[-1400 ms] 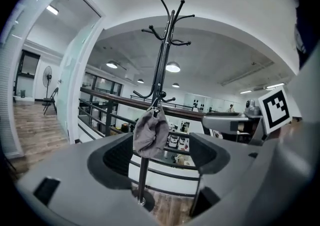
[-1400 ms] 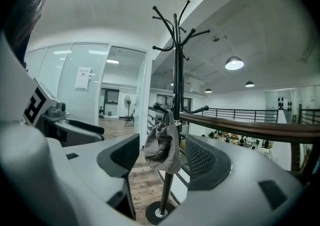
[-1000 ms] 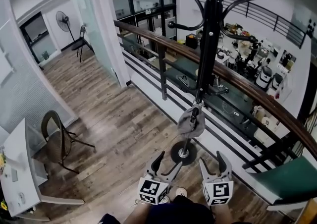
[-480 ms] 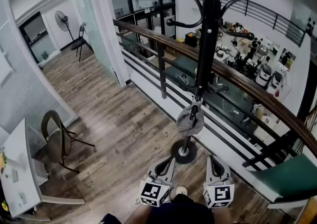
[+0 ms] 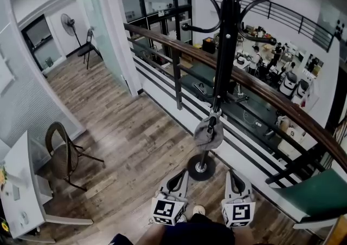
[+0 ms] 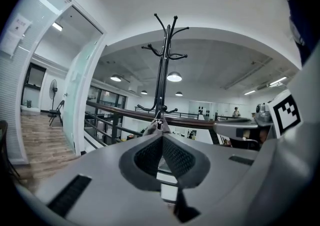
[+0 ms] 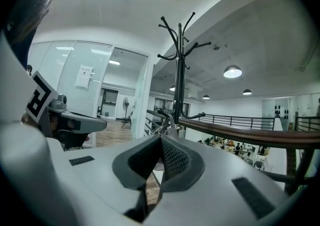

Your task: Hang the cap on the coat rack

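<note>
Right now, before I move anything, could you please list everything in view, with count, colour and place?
coat rack: one, black, standing on the wooden floor in front of the railing
cap: one, grey, hanging low on the coat rack's pole
railing: one, brown handrail on dark posts, behind the coat rack
chair: one, brown back with black legs, far left beside the desk
desk: one, white, lower left corner
folding chair: one, black, far down the corridor
fan: one, dark, beside the folding chair
left gripper: one, grey, bottom centre, shut, empty
right gripper: one, grey, bottom centre, shut, empty
</note>
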Demonstrator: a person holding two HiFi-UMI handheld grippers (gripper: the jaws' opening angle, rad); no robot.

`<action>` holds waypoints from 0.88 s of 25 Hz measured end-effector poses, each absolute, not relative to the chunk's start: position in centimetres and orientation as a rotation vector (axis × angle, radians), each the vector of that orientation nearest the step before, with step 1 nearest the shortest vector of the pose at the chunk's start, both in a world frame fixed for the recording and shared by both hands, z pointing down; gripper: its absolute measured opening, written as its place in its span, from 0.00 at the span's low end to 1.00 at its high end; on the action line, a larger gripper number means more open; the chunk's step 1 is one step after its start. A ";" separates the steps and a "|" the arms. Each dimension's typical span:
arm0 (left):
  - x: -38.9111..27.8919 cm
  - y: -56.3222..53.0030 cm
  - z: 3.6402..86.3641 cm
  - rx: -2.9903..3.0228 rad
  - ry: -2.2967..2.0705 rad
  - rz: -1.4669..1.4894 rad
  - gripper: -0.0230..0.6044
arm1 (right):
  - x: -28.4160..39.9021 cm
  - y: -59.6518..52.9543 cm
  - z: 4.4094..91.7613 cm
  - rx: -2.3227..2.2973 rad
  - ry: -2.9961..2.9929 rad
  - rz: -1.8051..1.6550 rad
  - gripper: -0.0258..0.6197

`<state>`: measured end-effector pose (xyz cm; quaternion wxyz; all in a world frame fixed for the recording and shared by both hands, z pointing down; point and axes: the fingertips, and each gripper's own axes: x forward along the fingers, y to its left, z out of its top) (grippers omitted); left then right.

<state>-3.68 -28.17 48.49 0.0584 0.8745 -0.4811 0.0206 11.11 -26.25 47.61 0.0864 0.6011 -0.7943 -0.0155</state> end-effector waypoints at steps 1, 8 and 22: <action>-3.7 -28.2 48.5 2.649 -1.458 0.062 0.04 | 11.2 -26.3 47.6 1.792 -2.364 -0.047 0.05; -4.2 -28.3 48.8 2.638 -1.475 0.072 0.04 | 11.1 -26.2 48.1 1.773 -2.353 -0.057 0.05; -4.8 -28.8 49.3 2.628 -1.492 0.094 0.04 | 11.0 -26.8 48.3 1.759 -2.347 -0.057 0.05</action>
